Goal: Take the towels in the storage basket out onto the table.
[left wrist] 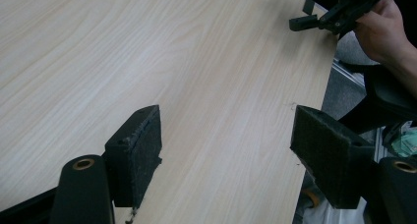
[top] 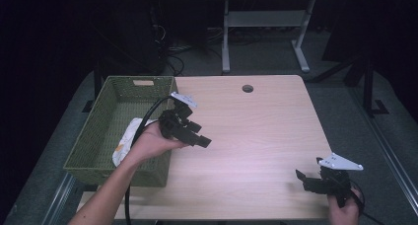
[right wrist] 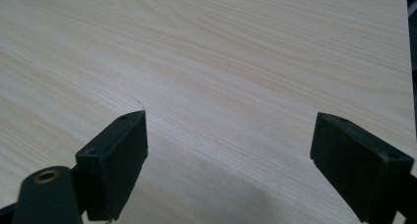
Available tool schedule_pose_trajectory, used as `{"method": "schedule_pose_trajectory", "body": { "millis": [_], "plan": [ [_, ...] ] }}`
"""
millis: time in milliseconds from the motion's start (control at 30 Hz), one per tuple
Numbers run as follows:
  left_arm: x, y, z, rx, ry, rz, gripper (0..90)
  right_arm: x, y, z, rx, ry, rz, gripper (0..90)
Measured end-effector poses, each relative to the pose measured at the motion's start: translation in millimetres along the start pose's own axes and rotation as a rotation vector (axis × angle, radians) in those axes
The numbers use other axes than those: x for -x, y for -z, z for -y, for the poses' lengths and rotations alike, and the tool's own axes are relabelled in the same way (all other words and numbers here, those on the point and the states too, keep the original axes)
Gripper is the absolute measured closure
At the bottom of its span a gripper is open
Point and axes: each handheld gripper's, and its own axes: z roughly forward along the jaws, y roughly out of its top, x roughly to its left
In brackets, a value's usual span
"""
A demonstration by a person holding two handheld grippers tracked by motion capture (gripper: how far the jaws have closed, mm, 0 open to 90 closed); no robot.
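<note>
- Left gripper (top: 204,142): held in the person's left hand (top: 150,143) above the table, just beside the right wall of the basket, its jaws pointing toward the right side of the high view. In the left gripper view its jaws stand wide apart with nothing between them; bare wood shows in the gap.
- Right gripper (top: 301,179): held in the right hand (top: 342,209) at the near right corner of the table, jaws pointing left. In the right gripper view the jaws are likewise spread, and the pads (right wrist: 118,160) grip nothing.
- Seen from the left gripper view, the right gripper (left wrist: 314,21) and its hand appear at the far edge of the table, well apart from the left one.
- White cloth (top: 125,138): lies inside the green woven basket (top: 103,111), against the basket's right side, partly hidden behind the left hand and its cable; a small yellow mark shows on it.
- Basket: stands on the left end of the table, its near wall close to the table's front edge.
- Table (top: 256,131): pale wood, with a round cable hole (top: 247,88) near the far edge.
</note>
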Motion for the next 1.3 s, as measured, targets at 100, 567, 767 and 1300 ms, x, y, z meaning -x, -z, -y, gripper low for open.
{"method": "schedule_pose_trajectory", "body": {
  "millis": [100,567,767,1300],
  "plan": [
    [-3.8,4.4,2.4,0.003,0.014,0.0,26.9,-0.2,0.6,0.1,0.004,0.001,0.0,13.9],
    [-28.7,38.4,20.8,0.03,0.076,-0.026,28.2,-0.9,0.2,0.2,0.0,0.006,0.003,13.9],
    [-37.1,52.8,28.7,0.034,0.093,-0.047,29.6,-0.9,-0.4,-0.1,-0.003,0.012,0.003,13.9],
    [-72.3,81.3,62.9,0.071,0.208,-0.091,31.4,-2.0,-0.1,0.0,-0.003,0.019,-0.004,13.9]
  ]
}}
